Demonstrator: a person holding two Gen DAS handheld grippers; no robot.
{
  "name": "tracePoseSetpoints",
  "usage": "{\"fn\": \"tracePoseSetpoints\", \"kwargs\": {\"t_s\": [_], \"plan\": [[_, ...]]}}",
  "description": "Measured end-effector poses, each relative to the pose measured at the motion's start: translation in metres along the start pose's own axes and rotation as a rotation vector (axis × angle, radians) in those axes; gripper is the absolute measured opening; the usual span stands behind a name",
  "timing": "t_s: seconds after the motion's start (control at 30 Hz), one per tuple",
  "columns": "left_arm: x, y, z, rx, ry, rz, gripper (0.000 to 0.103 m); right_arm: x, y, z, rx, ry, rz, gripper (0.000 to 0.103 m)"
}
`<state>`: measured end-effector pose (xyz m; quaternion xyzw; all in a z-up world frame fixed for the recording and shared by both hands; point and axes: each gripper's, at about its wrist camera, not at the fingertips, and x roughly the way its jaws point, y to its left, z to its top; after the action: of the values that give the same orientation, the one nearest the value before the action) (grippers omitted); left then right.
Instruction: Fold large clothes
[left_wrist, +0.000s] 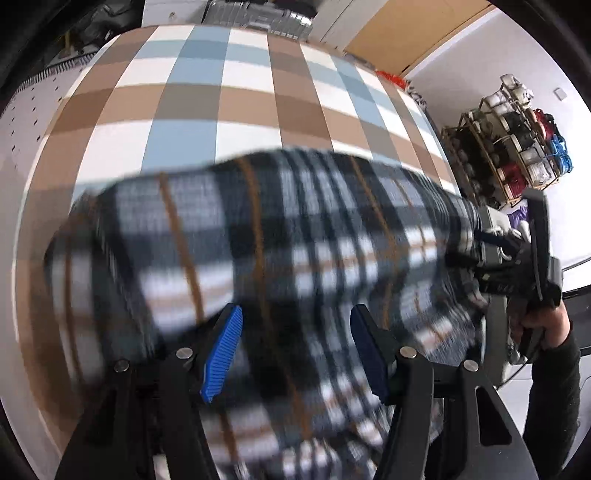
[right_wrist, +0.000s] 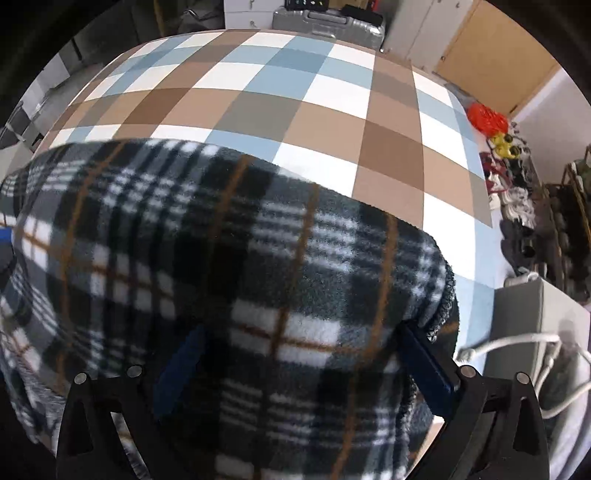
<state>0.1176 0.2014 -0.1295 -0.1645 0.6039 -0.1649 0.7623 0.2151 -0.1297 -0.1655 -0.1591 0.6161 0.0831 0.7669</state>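
A dark plaid fleece garment (left_wrist: 280, 236) with white and orange stripes lies on a bed with a brown, blue and white checked cover (left_wrist: 207, 96). My left gripper (left_wrist: 295, 347) is open just above it, its blue pads wide apart with cloth between them. The left view is blurred. The right gripper shows in the left wrist view (left_wrist: 517, 254) at the garment's right end. In the right wrist view the garment (right_wrist: 229, 266) fills the lower frame, bulging between my right gripper (right_wrist: 299, 358); its blue pads are wide apart, the left one partly hidden under fleece.
A silver suitcase (right_wrist: 332, 22) stands beyond the bed's far edge. A shoe rack (left_wrist: 513, 144) stands by the white wall at right. A grey box with white cables (right_wrist: 532, 332) sits beside the bed. An orange bag (right_wrist: 485, 118) lies near the far right corner.
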Motion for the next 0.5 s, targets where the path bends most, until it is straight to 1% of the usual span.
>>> {"fn": "tracePoseSetpoints", "kwargs": {"t_s": [0.07, 0.1, 0.13, 0.17, 0.2, 0.27, 0.33, 0.4, 0.5], "plan": [[0.001, -0.004, -0.006, 0.036, 0.014, 0.038, 0.056, -0.014, 0.008, -0.004, -0.015, -0.004, 0.018, 0.103], [0.005, -0.003, -0.007, 0.055, 0.019, 0.072, 0.056, -0.014, 0.013, -0.009, -0.029, 0.012, 0.019, 0.103], [0.013, 0.000, -0.007, 0.067, 0.027, 0.096, 0.056, -0.007, 0.019, -0.010, -0.046, 0.037, 0.012, 0.103], [0.021, 0.004, -0.005, 0.066, 0.031, 0.100, 0.055, 0.005, 0.026, -0.003, -0.062, 0.063, -0.001, 0.103], [0.026, 0.007, -0.002, 0.055, 0.032, 0.094, 0.055, 0.019, 0.032, -0.008, -0.087, 0.097, -0.034, 0.103], [0.028, 0.014, 0.005, 0.015, 0.017, 0.070, 0.056, 0.023, 0.034, -0.008, -0.049, 0.052, -0.025, 0.103], [0.030, 0.019, 0.012, -0.005, 0.025, 0.053, 0.057, 0.025, 0.031, -0.005, -0.018, 0.043, -0.004, 0.103], [0.033, 0.021, 0.021, 0.010, 0.039, 0.061, 0.058, 0.027, 0.026, -0.003, -0.018, 0.030, 0.015, 0.103], [0.037, 0.018, 0.036, 0.034, 0.053, 0.087, 0.058, 0.030, 0.020, 0.006, -0.020, -0.008, 0.020, 0.103]]}}
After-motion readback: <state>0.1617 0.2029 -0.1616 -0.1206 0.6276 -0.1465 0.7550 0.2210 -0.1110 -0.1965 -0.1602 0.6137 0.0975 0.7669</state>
